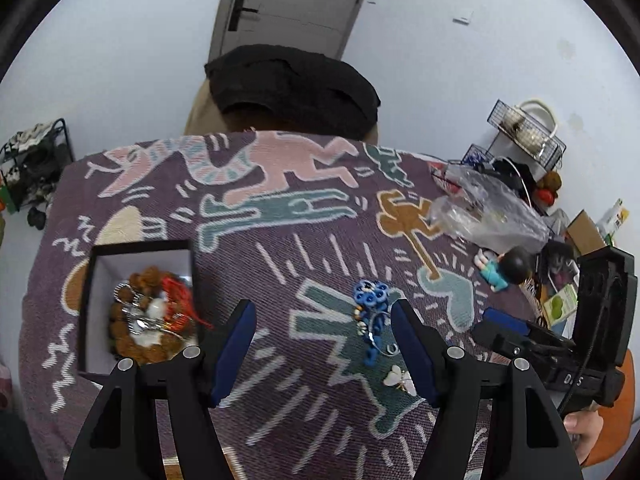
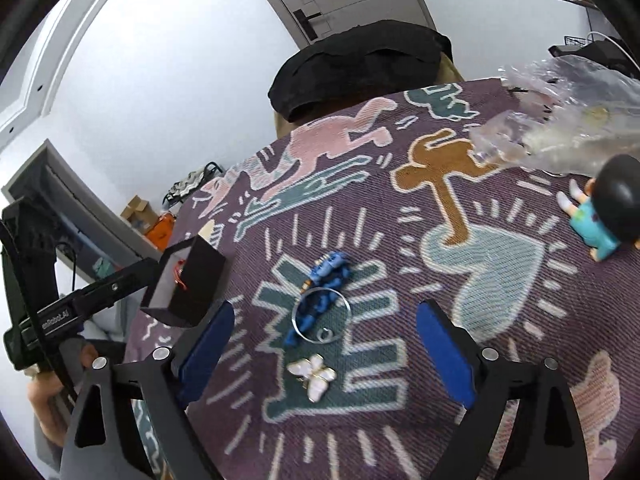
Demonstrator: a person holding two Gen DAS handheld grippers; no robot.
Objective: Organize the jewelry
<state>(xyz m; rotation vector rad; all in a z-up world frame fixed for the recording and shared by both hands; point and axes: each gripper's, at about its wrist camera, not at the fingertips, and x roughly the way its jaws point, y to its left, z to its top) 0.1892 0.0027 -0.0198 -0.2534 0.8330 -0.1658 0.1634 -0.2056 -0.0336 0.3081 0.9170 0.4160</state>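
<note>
Both hand-held grippers are empty w/ fingers spread apart, hovering over the patterned cloth (image 1: 280, 240) on the tabletop. In the left wrist view the left hand-held gripper (image 1: 324, 344) sits low-centre; the black box (image 1: 90, 300) at approx 9 o'clock already holds a brown bead bracelet (image 1: 140, 280), red cord and silver bits, so it's prob the collection spot. Loose pieces lie together near centre: blue bead charm (image 1: 370, 296) w/ a thin silver ring (image 2: 320, 314) lying over it, and a white butterfly brooch (image 2: 314, 376) just beside, toward 6 o'clock. The right hand-held gripper (image 2: 324, 348) straddles those pieces, brooch between its fingers, likely lined up for the next pick. A small figurine (image 2: 600, 216) at 3 o'clock and a clear plastic bag (image 2: 560, 128) at 1 o'clock lie well apart, prob not jewelry to sort.
</note>
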